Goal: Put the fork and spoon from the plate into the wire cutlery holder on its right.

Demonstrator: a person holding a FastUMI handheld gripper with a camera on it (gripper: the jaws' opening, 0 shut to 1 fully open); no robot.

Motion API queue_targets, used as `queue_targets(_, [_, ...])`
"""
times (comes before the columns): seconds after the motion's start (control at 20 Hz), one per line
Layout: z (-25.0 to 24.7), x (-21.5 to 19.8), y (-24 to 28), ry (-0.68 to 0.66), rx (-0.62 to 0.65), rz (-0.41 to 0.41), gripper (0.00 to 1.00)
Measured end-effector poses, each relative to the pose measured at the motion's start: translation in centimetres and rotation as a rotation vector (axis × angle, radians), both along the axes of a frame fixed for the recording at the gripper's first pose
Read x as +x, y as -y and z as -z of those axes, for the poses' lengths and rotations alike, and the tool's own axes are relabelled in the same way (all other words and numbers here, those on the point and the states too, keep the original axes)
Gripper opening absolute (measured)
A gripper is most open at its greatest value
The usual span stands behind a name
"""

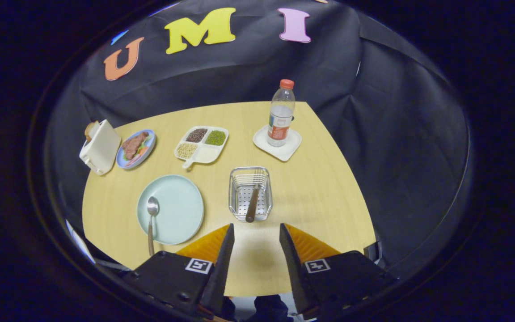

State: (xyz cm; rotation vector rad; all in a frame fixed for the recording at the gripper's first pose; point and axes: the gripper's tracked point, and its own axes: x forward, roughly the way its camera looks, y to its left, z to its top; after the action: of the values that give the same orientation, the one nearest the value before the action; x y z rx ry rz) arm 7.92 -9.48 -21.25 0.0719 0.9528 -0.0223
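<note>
A pale green plate (181,210) lies on the wooden table, ahead and to the left of my fingers. A metal spoon (151,217) rests on its left part, bowl away from me, handle reaching over the near rim. Right of the plate stands the wire cutlery holder (238,195), just ahead of my fingers. The fork (253,201) leans inside it, its brown handle sticking out over the near rim. My gripper (255,232) is open, hovering above the table just short of the holder, with nothing between its fingers.
Beyond the holder, a plastic bottle (280,114) with a red cap stands on a white square coaster (291,147). A divided tray of beans (202,143), a blue plate of food (136,148) and a white toaster (100,146) line the far left. The table edge (360,210) curves away on the right.
</note>
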Motion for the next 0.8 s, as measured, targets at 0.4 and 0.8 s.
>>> queue_targets(0.4, [-1.3, -2.4, -4.8, 0.036, -0.015, -0.026, 0.87])
queue_targets(0.8, [0.1, -4.9, -10.6, -0.01, -0.016, -0.103, 0.92])
